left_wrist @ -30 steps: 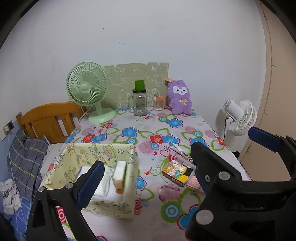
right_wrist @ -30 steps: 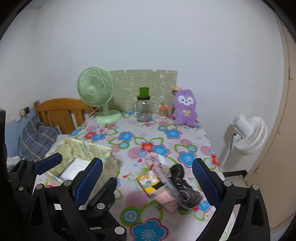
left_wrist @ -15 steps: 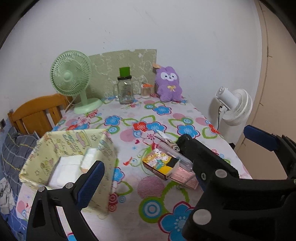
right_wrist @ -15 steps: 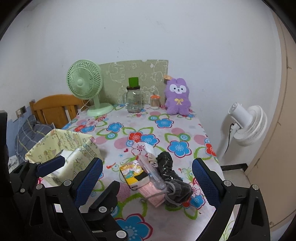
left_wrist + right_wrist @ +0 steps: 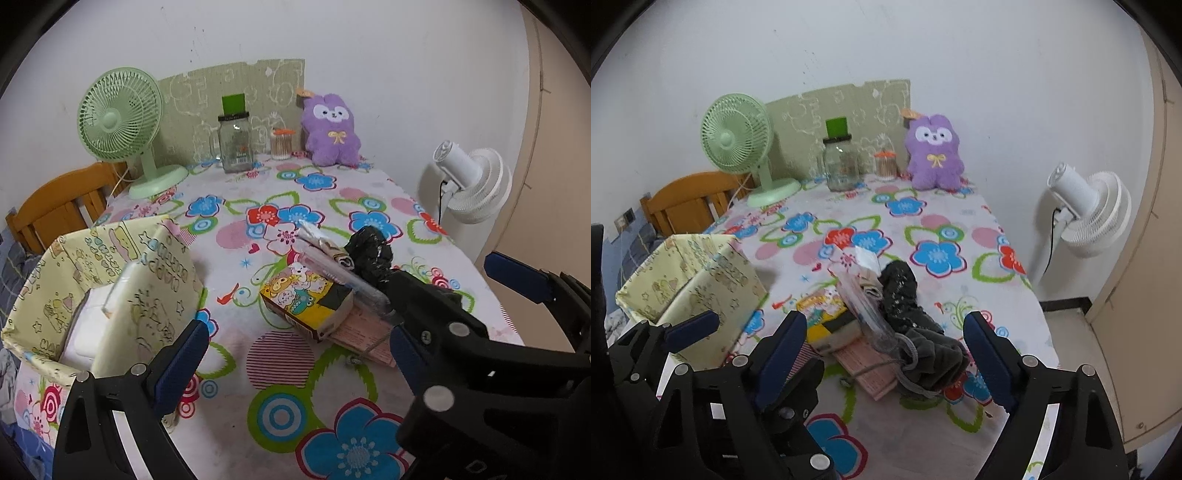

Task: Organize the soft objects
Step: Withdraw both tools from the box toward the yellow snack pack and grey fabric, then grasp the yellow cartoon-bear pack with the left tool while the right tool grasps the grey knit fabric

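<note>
You're on the approach, nothing picked up yet; next you need to settle on one soft item.
L to R: fabric bin point(image 5: 110, 288) at table's left; left gripper point(image 5: 295, 343) angled down, jaws wide, empty; right gripper point(image 5: 886, 354) angled down over dark cloth bundle point(image 5: 916, 325) in the mid-table pile, jaws closing, not yet touching it.

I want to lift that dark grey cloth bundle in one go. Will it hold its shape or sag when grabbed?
The dark grey cloth bundle looks crumpled and lumpy, so it will probably sag and drape rather than stay stiff. Its loose cord may trail or snag. It overlaps the pink packet, which might shift as the cloth lifts.
</note>
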`<state>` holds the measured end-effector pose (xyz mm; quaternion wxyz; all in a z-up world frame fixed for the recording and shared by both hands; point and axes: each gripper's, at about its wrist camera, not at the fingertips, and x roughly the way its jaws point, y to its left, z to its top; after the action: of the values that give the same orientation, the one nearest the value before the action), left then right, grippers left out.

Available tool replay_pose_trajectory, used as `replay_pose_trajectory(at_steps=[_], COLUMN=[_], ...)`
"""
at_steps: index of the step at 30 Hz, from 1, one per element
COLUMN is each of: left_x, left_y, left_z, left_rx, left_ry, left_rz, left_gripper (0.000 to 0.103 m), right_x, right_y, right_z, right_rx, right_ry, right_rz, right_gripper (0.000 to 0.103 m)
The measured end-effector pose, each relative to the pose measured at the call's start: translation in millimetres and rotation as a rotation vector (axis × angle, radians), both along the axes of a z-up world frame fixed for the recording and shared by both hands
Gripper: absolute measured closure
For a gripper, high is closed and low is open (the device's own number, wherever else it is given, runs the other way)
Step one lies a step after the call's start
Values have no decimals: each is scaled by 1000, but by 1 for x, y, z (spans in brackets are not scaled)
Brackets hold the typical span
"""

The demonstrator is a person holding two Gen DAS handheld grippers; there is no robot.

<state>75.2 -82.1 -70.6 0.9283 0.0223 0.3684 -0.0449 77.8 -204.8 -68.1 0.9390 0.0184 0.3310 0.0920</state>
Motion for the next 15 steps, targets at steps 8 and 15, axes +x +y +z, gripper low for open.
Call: replay_pose_trajectory(at_steps=[8, 15], left_x=[21, 37], left_y=[-7, -11], left_z=[-15, -23], left_rx=[10, 14], left_ry=[34, 52], left_rz=[7, 12], left_gripper=[3, 4], right_x=[18, 32], right_y=[-8, -12], right_z=[-15, -23], right_rx=[8, 11], right_ry=[45, 72], right_rz=[-6, -11], right_gripper=[20, 25])
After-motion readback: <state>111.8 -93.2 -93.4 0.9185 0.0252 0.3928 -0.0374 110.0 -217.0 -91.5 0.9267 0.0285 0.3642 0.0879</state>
